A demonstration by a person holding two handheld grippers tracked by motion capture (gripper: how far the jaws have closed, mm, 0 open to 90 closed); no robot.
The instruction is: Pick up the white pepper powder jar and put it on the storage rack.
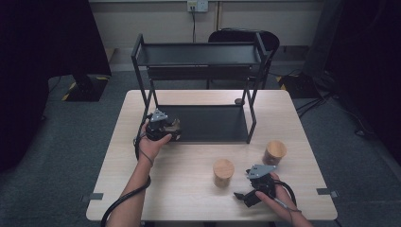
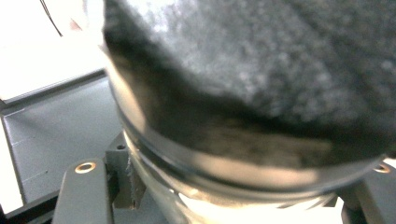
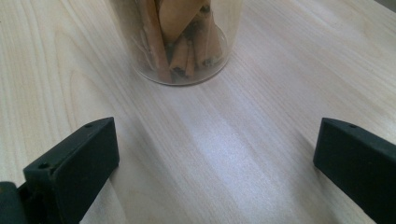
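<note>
My left gripper (image 1: 171, 129) is shut on a glass jar (image 1: 176, 126) at the left front corner of the black rack's lower shelf (image 1: 213, 124). In the left gripper view the jar (image 2: 243, 116), holding dark material, fills the space between the jaws of the left gripper (image 2: 229, 200). Two jars with wooden lids stand on the table: one in the middle front (image 1: 223, 171), one to the right (image 1: 275, 152). My right gripper (image 1: 242, 196) rests open near the front edge. In its own view the right gripper (image 3: 215, 158) faces a clear jar of brown sticks (image 3: 180, 37), a short way off.
The two-level black rack (image 1: 198, 54) stands at the back middle of the light wooden table (image 1: 189, 189). A small dark round thing (image 1: 239, 100) lies by the rack's rear right leg. A dark chair (image 1: 236, 35) sits behind the table.
</note>
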